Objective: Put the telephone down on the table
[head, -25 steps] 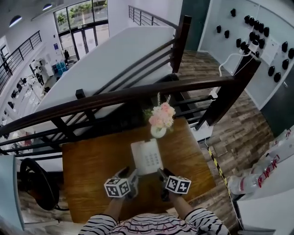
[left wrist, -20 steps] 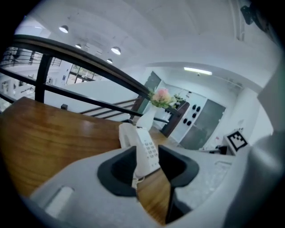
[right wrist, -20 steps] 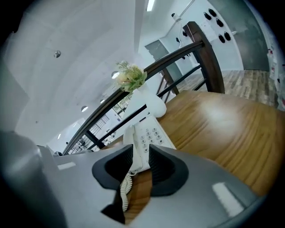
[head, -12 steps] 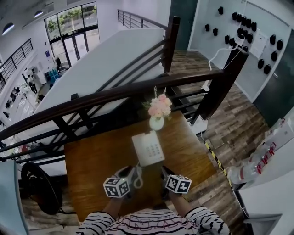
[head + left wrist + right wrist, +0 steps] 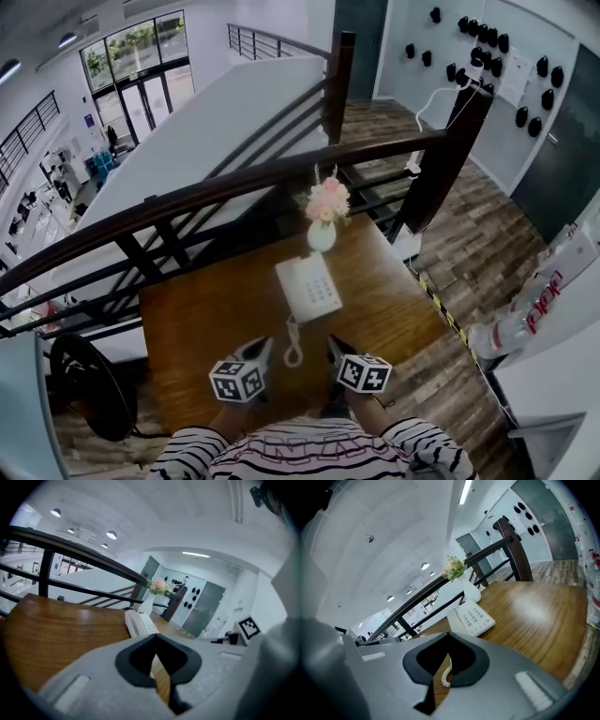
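The white telephone (image 5: 309,286) lies flat on the wooden table (image 5: 197,319), keypad up, and its coiled cord (image 5: 293,343) trails toward me. My left gripper (image 5: 264,343) is near the table's front edge, left of the cord and apart from the phone, its jaws shut on nothing. To the right of the cord my right gripper (image 5: 332,343) is likewise shut and holds nothing. The left gripper view has the telephone (image 5: 140,622) ahead of the shut left gripper (image 5: 155,637). In the right gripper view the telephone (image 5: 471,618) and cord (image 5: 447,675) lie beyond the shut right gripper (image 5: 449,634).
A white vase (image 5: 322,235) of pink flowers (image 5: 325,200) stands just behind the telephone at the table's far edge. A dark wooden railing (image 5: 281,173) runs behind the table. A black round thing (image 5: 84,384) sits off the table's left side; wood floor lies to the right.
Both grippers have let go of the telephone, drawn back toward me and closed their jaws. The telephone stays on the table and its cord now shows between the grippers.
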The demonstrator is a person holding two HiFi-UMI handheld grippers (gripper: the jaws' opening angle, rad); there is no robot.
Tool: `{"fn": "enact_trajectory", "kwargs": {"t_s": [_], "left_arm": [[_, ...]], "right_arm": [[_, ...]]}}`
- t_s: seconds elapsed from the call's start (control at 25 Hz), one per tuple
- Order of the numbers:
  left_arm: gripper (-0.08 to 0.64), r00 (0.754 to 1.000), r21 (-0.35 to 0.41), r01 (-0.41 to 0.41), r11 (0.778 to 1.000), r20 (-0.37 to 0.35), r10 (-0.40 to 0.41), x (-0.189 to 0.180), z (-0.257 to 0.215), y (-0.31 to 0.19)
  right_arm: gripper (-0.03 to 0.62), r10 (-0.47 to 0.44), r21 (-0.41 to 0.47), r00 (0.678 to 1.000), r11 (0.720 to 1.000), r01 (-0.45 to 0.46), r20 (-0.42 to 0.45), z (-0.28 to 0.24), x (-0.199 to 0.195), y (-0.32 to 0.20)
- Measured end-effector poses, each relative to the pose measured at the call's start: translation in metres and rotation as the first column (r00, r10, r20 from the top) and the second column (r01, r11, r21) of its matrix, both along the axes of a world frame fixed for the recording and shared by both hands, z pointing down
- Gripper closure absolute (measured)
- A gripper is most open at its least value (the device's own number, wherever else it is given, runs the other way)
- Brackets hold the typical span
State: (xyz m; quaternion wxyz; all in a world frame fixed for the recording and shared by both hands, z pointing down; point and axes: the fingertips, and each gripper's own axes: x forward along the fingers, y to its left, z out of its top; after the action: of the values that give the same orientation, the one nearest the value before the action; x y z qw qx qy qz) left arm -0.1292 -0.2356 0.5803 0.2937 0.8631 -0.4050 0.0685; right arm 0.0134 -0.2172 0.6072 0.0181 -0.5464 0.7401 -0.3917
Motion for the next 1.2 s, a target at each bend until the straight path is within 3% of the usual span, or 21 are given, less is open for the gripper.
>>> {"fn": "enact_trajectory", "kwargs": {"t_s": [0.6,1.2], "left_arm": [[0.558,0.999,0.022,-0.038,0.999,-0.018,0.038,-0.021,-0.008,0.063],[0.558,0.999,0.014,-0.025,1.0,-0.038,0.026,-0.028,-0.003,0.086]], "right_arm": [[0.593,0.03,0.037,0.999,0.999,-0.03,-0.02,-0.012,-0.027,0.06],[0.594,0.023,0.044,0.999,0.999,-0.022,-0.03,-0.013,-0.035,0.084]]}}
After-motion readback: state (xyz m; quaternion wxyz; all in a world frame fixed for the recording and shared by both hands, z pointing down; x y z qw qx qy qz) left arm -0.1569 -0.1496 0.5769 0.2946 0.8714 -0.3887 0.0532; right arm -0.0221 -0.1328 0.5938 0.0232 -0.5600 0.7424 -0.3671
